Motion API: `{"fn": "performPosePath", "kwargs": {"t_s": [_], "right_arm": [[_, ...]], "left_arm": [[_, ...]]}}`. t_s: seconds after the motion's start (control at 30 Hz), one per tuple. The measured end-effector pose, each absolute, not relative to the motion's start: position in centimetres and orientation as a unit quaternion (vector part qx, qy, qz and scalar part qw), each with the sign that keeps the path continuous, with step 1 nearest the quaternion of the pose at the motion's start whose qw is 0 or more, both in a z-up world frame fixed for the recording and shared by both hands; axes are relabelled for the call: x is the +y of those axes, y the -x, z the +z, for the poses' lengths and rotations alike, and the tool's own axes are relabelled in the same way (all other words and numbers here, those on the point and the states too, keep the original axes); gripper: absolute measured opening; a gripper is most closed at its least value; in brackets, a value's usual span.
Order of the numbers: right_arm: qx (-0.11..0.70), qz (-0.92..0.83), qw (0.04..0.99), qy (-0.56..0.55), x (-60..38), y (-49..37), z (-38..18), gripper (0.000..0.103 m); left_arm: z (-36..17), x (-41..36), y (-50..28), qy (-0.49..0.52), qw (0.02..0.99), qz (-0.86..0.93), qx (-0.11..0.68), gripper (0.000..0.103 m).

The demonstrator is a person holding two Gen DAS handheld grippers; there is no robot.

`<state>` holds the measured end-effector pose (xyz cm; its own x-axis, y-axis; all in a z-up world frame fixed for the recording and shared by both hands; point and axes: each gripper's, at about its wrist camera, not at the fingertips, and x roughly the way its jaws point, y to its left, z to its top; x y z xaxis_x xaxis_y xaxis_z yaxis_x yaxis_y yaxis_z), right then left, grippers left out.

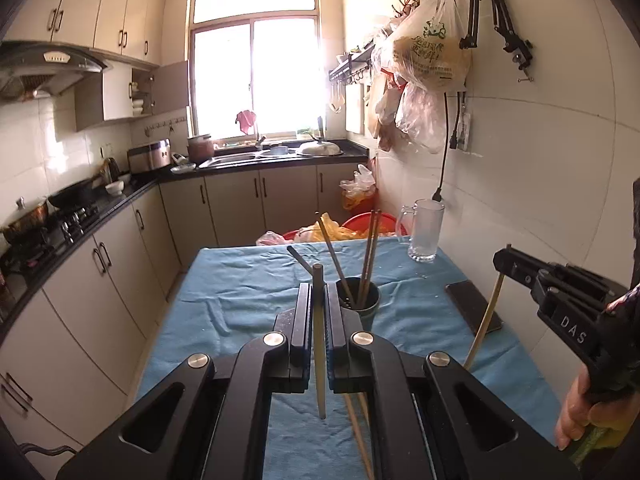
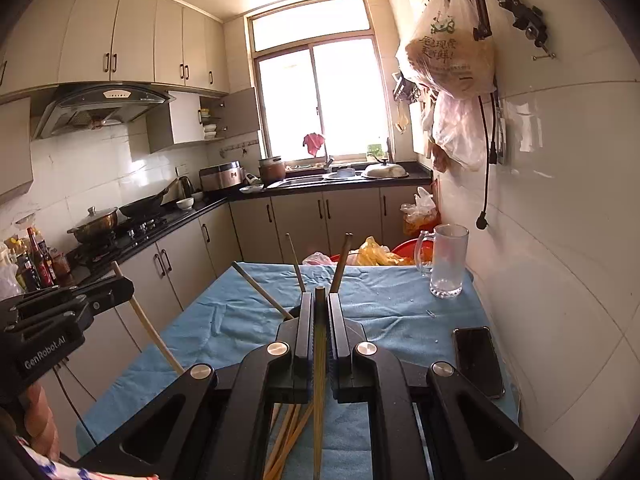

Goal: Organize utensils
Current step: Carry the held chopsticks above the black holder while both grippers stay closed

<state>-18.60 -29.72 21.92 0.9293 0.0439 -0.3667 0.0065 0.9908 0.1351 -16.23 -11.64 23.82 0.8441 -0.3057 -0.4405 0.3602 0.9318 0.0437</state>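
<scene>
Each claw is pinched shut on one chopstick: the left claw (image 1: 319, 304) holds its chopstick (image 1: 319, 344) upright just near-left of the dark cup (image 1: 357, 298) on the blue-clothed surface (image 1: 240, 300), nearer than the right claw (image 2: 319, 312), so the move runs far-right, then down.

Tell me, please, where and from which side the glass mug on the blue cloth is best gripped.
Probably the glass mug is best taken by its handle, which juts out on the side away from the tiled wall. It stands upright close to that wall, so a claw should come in level from the open kitchen side, pinching the handle's vertical bar.
</scene>
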Motion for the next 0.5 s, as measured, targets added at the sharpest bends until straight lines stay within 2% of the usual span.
{"fn": "performPosePath", "kwargs": {"t_s": [0.5], "right_arm": [[0.185,0.015,0.98,-0.064,-29.76,18.19,22.64,0.006]], "left_arm": [[23.53,-11.64,16.03,-0.065,0.955,-0.177,0.228,0.005]]}}
